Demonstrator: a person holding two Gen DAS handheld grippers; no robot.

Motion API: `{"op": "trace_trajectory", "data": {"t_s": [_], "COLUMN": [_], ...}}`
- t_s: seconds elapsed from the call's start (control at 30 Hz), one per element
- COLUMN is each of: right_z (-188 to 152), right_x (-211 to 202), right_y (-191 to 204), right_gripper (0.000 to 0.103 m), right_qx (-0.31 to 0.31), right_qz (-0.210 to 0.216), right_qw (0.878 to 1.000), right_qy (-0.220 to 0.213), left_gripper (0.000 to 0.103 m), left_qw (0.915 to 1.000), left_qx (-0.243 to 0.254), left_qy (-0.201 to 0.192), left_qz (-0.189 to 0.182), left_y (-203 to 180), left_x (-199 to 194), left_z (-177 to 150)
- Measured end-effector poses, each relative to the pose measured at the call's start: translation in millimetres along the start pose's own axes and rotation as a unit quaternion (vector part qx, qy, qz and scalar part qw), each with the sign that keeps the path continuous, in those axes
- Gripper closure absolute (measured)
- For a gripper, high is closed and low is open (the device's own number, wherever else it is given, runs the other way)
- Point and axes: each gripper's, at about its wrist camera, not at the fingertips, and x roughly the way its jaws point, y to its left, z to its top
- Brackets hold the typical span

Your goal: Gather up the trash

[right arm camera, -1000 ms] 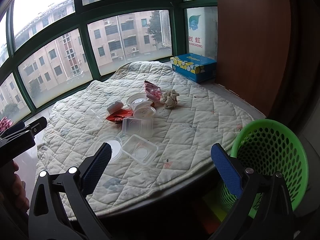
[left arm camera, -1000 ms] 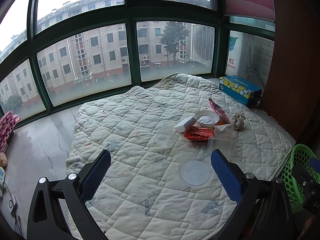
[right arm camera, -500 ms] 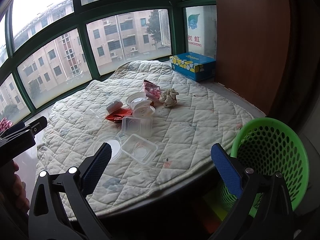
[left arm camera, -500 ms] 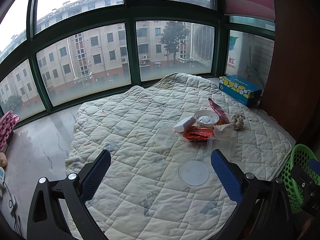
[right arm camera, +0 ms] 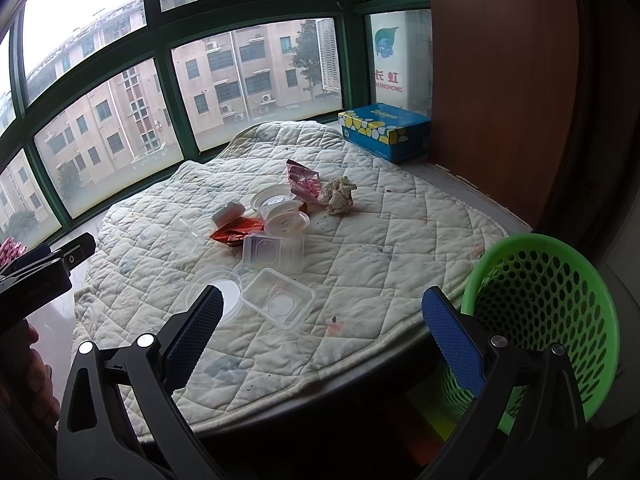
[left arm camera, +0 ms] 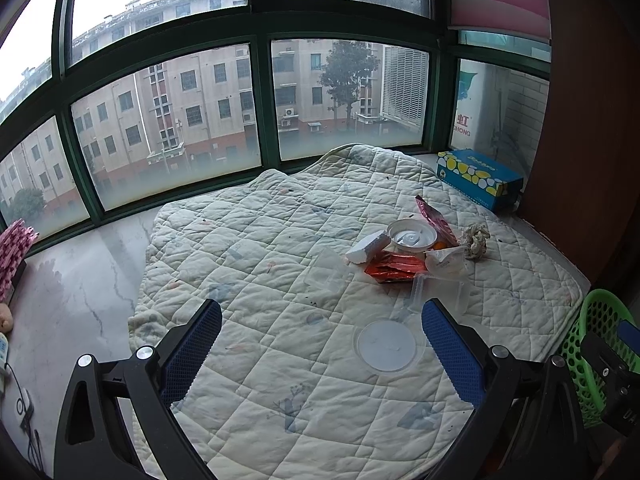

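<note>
left gripper (left arm camera: 322, 344) spread wide and empty, hanging over the quilt's (left arm camera: 256, 248) near left part; round clear lid (left arm camera: 386, 345) flat on the quilt just inside the right pad, closest of all the litter to these fingers; further off toward the quilt's middle, white wrapper (left arm camera: 367, 247), white round cup lid (left arm camera: 413, 235), red foil packet (left arm camera: 396, 269), clear tubs and crumpled paper ball (left arm camera: 475, 240) bunched together

right gripper (right arm camera: 322, 330) also released, nothing between the pads, poised past the quilt's near edge; rectangular clear tray (right arm camera: 278, 303) just beyond and between the pads, long axis slanting from near left up to far right, touching or nearly touching the round lid; square clear tub (right arm camera: 274, 252) behind it, then the red packet, cups and paper ball toward the centre; green basket (right arm camera: 560, 280) off the quilt's near right corner, just beside the right pad

judging by this, right gripper nearer both tray and basket, so likely first pick: a short reach forward, wrist turned to bite across the tray's short side; thin clear plastic likely to flex or slip
</note>
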Motion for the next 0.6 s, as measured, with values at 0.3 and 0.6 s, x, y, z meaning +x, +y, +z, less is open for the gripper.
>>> {"op": "trace_trajectory", "data": {"t_s": [0.3,0.6], "right_z": [0.2,0.3], "right_x": [0.4,1.1], "right_y": [-0.4,-0.6], "right_gripper": [0.005,0.005], "right_qx": [0.001,0.001], "right_qz": [0.001,0.0], "right_qw": [1.0,1.0], "right_qy": [0.001,0.001], "left_gripper": [0.006,0.006], "left_qw": [1.0,1.0], "left_qx": [-0.001,0.001], "left_qy": [0.001,0.002], "left_qz": [0.0,-0.001], "left_y": [-1.1,-1.5], "left_x": [1.4,2.6], "left_z": [0.6,0.5]}}
